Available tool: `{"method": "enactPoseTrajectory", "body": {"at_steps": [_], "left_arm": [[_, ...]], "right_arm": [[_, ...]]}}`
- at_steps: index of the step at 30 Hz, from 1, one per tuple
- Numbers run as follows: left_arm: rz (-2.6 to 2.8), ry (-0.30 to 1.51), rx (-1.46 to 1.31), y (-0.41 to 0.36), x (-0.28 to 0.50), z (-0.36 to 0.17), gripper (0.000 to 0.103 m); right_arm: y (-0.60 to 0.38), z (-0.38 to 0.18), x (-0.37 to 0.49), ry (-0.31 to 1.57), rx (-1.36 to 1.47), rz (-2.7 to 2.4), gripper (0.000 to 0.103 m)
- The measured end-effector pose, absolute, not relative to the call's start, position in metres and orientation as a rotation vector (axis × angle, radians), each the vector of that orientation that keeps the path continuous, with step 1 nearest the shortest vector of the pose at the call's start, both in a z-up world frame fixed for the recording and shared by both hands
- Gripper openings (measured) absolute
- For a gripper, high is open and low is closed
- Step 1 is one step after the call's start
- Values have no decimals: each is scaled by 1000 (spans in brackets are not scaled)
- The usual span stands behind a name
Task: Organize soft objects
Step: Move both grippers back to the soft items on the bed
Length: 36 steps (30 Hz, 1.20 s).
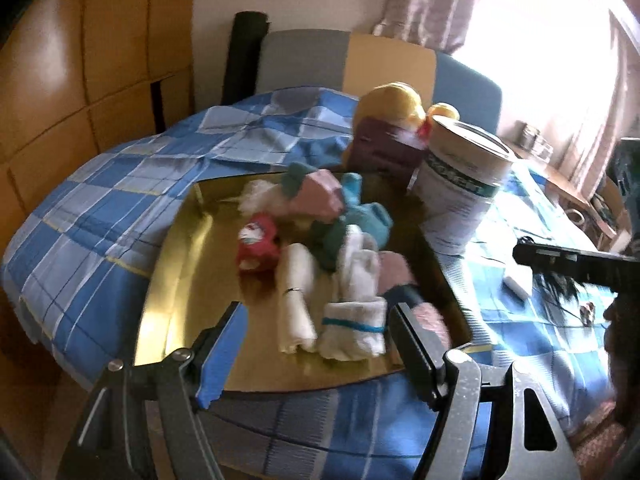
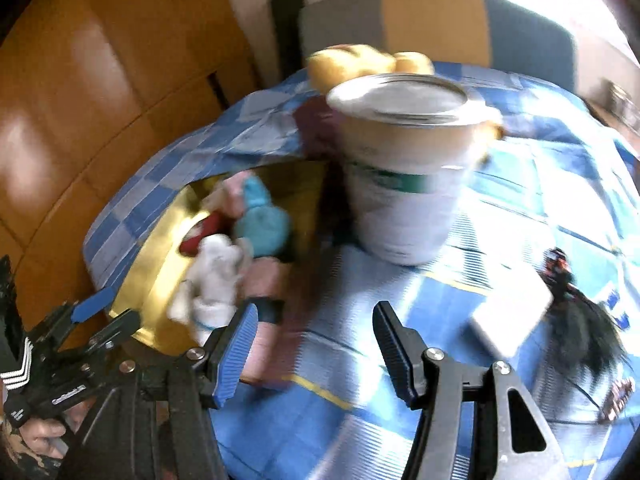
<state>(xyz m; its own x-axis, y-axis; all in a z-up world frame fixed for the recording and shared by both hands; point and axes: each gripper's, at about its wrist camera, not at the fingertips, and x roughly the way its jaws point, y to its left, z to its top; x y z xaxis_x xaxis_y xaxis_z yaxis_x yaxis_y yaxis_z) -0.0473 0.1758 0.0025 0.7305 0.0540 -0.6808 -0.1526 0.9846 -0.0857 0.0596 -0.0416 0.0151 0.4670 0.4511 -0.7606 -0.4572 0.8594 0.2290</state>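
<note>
Frankly, both views are smeared with blur, the right wrist one worse, so I cannot count the socks [image 1: 352, 272] exactly; they lie heaped in the gold tray [image 1: 180, 240] at the centre of the left wrist view, rolled white, pink, teal and red ones. I make out roughly eight bundles there. One white roll with a teal stripe [image 1: 352, 328] sits nearest my left gripper [image 1: 316, 340], whose fingers stand spread apart with nothing between them. My right gripper [image 2: 316, 344] is likewise spread wide and empty, over the blue checked bedspread [image 2: 400, 420] at lower centre.

One tall tin [image 2: 404, 168] stands just beside the tray; behind it a yellow-haired doll [image 1: 392, 120] is partly hidden, cut down to yellow lumps in the right wrist view.

Only the right wrist view shows a white flat object [image 2: 512, 320] and a black tasselled thing [image 2: 580, 332] at right clearly. It also catches my left gripper at lower left, its blue pad [image 2: 94, 305] at the tray's edge.
</note>
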Motion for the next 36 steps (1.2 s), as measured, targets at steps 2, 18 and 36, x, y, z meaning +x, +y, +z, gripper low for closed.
{"method": "enactPoseTrajectory", "body": {"at_steps": [2,18,36], "left_arm": [[92,741,-117,166,-46,5,74],[-161,756,25,72,-21,21,74],[-360,897,223,-71,80,-34,85]], "right_arm": [[-64,16,64,928,27,512,61],[-320,-4,97,801,386,-206,61],[-374,-35,86,837,753,-216,61]]}}
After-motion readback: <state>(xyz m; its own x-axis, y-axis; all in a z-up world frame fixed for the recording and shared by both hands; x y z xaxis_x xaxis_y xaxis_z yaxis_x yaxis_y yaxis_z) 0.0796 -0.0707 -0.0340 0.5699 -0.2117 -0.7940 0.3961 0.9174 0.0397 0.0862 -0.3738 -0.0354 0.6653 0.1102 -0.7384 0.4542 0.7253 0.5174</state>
